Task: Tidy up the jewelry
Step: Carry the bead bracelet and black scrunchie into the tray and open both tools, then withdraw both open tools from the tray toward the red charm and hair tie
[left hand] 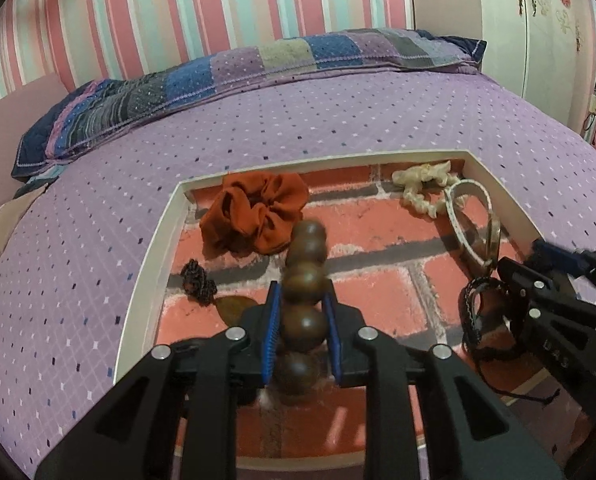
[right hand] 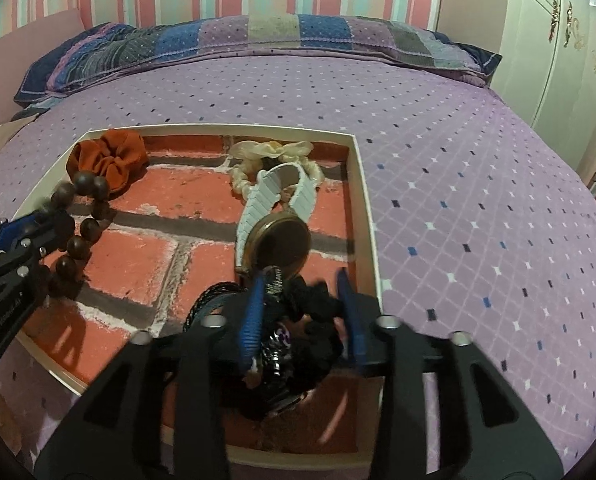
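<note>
left gripper (left hand: 302, 316): i have it pinching the brown bead bracelet (left hand: 306, 268) over the tray (left hand: 149, 280)
right gripper (right hand: 304, 316): spread, black bracelets (right hand: 293, 320) lying loose between

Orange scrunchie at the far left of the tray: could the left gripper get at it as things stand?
Probably not yet. The left gripper is shut on the wooden bead bracelet, whose beads stick out ahead of it toward the orange scrunchie. Nothing else blocks the tray floor between them.
</note>
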Demonstrator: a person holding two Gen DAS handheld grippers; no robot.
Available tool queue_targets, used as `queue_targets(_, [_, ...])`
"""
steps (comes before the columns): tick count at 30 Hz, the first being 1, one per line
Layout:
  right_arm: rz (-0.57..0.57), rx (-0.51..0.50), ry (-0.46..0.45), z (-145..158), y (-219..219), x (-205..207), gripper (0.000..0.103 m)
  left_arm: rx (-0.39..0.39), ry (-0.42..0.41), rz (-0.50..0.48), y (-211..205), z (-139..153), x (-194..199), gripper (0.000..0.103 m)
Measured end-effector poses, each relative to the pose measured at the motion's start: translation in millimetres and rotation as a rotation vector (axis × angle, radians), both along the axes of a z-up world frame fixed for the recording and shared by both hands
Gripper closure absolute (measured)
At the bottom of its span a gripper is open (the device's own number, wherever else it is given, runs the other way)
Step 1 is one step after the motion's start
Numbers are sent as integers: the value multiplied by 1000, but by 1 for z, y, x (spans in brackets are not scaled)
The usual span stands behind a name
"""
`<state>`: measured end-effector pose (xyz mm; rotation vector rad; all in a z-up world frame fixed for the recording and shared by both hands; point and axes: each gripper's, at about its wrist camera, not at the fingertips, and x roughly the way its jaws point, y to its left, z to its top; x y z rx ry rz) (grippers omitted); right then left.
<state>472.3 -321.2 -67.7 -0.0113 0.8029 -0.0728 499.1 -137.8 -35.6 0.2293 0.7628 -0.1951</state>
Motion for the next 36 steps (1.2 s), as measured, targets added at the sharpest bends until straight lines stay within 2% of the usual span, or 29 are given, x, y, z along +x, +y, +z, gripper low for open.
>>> queue_targets(1, [7,11,-9,2,0,-2,35,5,6,2,0,-2,-1,80])
queue_targets(2, [11,20,-18,5,1,-6,33,8,9,0,1,-4,-3,80])
queue_targets(4, [-2,-5,-44,12,4,-13,17,-2,21,-4,3,-6,-7,80])
queue_targets(6, [3,-25,-62,18,8,-18,12,-14,28,-3,7,-6,-14,75])
queue_targets(8, [12,-32,-68,23,12,-22,12,-5,12,8,10,-4,-21,57])
queue_targets(9, [14,-34,-73,26,14,-25,12,6,-3,10,13,-2,-27,55])
queue_targets(12, [14,-20,-98,35,15,-39,11,23,-32,7,22,5,-45,53])
queue_targets(15, [15,-20,-116,43,16,-54,11,43,-71,7,35,11,-67,45])
queue_targets(18, [15,-28,-129,51,17,-73,10,49,-105,2,52,22,-86,44])
queue_targets(22, [13,-20,-143,59,18,-101,9,13,-116,27,80,42,-100,37])
queue_targets(27, [5,-15,-173,69,20,-140,7,12,-140,59,109,62,-124,32])
queue_targets(28, [2,-12,-178,71,20,-147,5,2,-139,65,114,65,-130,29])
queue_targets(29, [-2,-6,-183,73,20,-155,5,-6,-137,70,118,67,-135,21])
queue_targets(30, [-3,0,-186,75,20,-160,4,-20,-142,82,124,71,-143,18])
queue_targets(36, [-10,44,-194,84,17,-200,4,-40,-172,115,143,87,-185,12])
